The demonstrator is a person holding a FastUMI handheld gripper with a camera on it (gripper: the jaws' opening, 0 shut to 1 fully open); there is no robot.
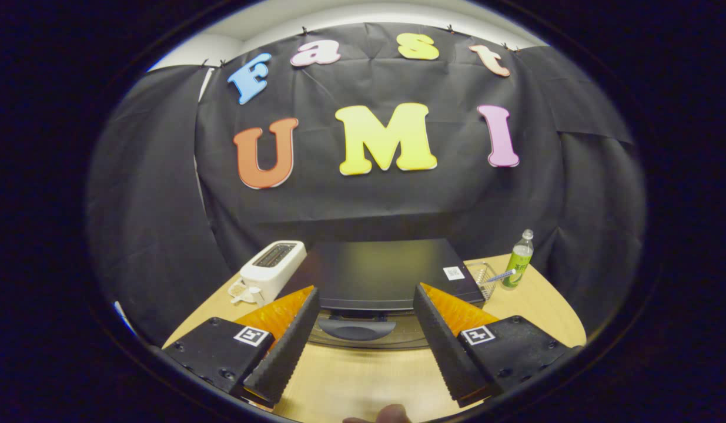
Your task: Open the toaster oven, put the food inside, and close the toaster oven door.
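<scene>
Hand-held gripper [365, 335] spread wide, nothing between its two fingers [283, 352]: black, wedge-shaped, ribbed on the inner faces, backed with orange plastic and carrying small square black-and-white markers. Hovering low over a pale wood-grain surface [351, 382] with a rounded edge.

Just ahead of the fingertips and centred on the gap between them: black, box-shaped toaster oven [377, 273], smooth matte top with a small white sticker at the rear right corner. Door [363, 332] with a curved dark handle seen between the fingertips, glassy and reflective; whether lowered or closed, hard to tell from this angle.

Beyond the left finger, beside the oven: white glossy plastic slot toaster [273, 268], rounded corners, long dark slot on top. At its near side, a small pale item [240, 291], too small to identify.

Beyond the right finger, touching or just beside the oven's right edge: small wire mesh basket [483, 277], contents unclear. Farther right: clear plastic bottle [518, 259] with a green label and pale cap, upright, a thin blue-and-white stick-like object leaning from the basket towards it.

Nearest of all, below the fingers: tip of a person's finger [389, 414].
</scene>
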